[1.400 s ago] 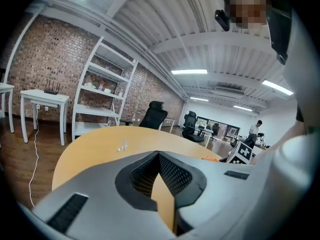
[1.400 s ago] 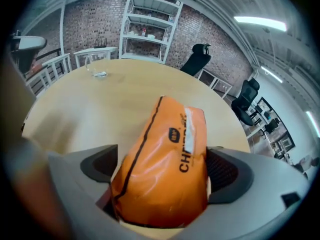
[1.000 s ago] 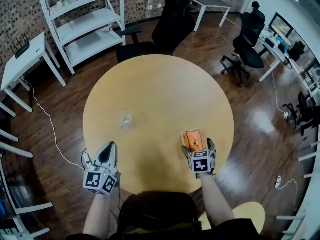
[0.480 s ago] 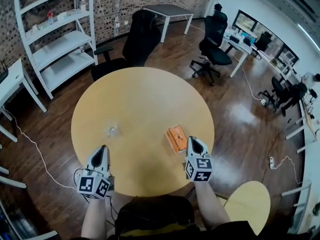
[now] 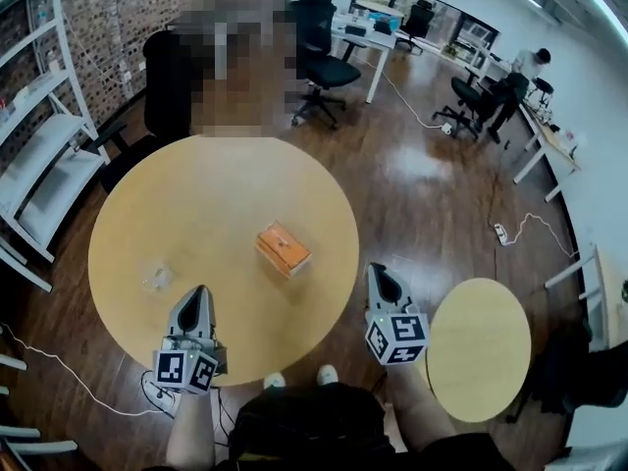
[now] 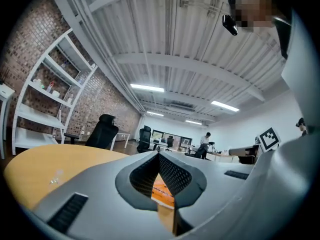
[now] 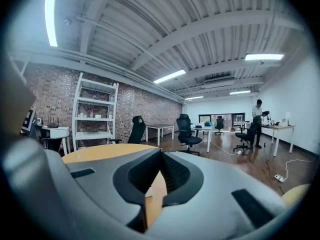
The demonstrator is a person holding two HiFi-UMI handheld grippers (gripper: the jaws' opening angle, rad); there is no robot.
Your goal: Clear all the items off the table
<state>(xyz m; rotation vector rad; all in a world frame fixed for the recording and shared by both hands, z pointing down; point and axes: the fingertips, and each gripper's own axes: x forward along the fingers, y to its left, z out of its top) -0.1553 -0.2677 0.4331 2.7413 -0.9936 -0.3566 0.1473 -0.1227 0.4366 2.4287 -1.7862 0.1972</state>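
Nothing is off the tabletop (image 5: 196, 184) yet. The orange box (image 5: 283, 249) sits mid-frame, and a small clear thing (image 5: 157, 275) lies at the left. The left tool (image 5: 198, 294) and right tool (image 5: 379, 275), low in the frame, are both closed tight and hold nothing.

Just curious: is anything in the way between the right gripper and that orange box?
Nothing visible: only bare table separates the right gripper from the orange box. The clear plastic item lies near the left gripper.
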